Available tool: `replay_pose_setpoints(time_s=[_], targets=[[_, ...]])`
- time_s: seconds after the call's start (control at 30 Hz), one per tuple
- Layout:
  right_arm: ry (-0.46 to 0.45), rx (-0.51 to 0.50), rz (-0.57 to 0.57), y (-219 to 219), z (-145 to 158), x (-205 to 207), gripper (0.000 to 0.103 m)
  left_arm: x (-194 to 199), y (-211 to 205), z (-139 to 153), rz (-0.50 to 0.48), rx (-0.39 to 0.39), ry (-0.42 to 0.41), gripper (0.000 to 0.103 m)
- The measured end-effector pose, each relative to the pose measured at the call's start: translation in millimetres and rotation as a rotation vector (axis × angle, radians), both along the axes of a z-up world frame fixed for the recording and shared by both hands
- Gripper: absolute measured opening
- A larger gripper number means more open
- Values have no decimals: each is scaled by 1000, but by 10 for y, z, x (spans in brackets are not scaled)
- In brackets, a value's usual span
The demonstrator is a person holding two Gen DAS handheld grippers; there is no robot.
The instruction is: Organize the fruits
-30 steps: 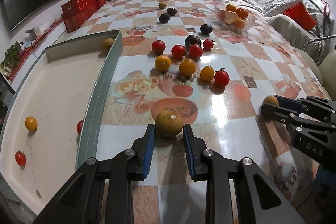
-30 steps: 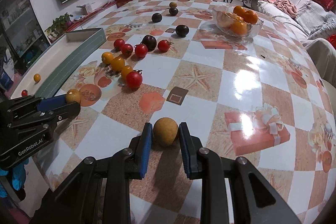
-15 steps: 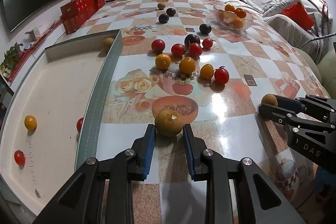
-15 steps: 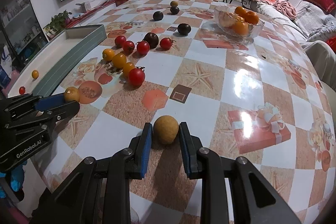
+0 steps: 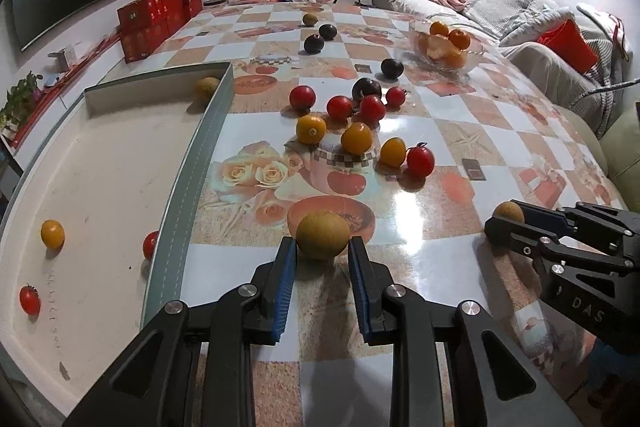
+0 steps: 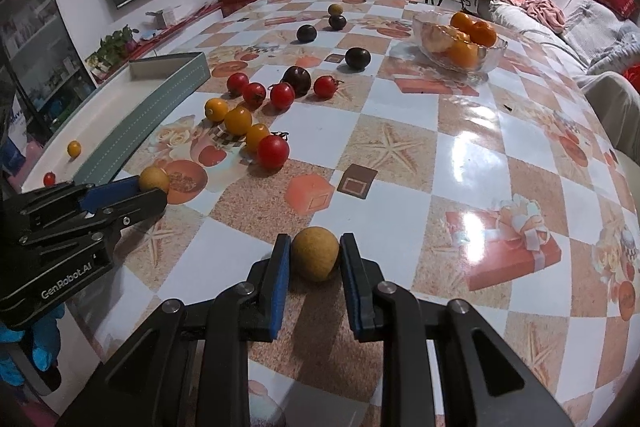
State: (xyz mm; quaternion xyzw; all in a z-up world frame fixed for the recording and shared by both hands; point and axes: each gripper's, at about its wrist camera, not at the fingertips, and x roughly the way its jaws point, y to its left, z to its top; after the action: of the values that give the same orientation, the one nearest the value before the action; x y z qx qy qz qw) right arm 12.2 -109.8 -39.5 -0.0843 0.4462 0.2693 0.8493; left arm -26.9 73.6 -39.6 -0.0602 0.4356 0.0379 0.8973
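Note:
A brownish-green round fruit (image 5: 322, 235) sits low over the patterned table, and my left gripper (image 5: 322, 249) is shut on it, blue pads touching both its sides. In the right wrist view my right gripper (image 6: 315, 259) is shut on a tan round fruit (image 6: 315, 258) near the table's front edge. Each gripper shows in the other's view: the right gripper (image 5: 505, 223) with its fruit at the right, the left gripper (image 6: 154, 191) at the left. Red and yellow tomatoes (image 5: 356, 138) and dark plums (image 5: 366, 87) lie scattered mid-table.
A tray with a grey-green wall (image 5: 188, 187) lies to the left, holding a yellow tomato (image 5: 52, 234), two red ones and a brown fruit (image 5: 207, 85). A glass bowl (image 5: 478, 49) of oranges stands far right. Red boxes (image 5: 154, 19) line the far left; a sofa runs along the right.
The right gripper's pads have drawn in against the tan fruit, closing the small gaps beside it. The left gripper and its fruit look the same.

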Motion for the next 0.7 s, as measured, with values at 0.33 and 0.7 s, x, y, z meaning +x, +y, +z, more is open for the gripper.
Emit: replay_pose_setpoints(time_s=[0.33,0.7], targets=[[-7,1,0,27,62,-5,27,-16,5,107,-12,4,-29,28],[10,8,-21,-74,8,23,27,197,-37,-2,-23,-8,1,29]])
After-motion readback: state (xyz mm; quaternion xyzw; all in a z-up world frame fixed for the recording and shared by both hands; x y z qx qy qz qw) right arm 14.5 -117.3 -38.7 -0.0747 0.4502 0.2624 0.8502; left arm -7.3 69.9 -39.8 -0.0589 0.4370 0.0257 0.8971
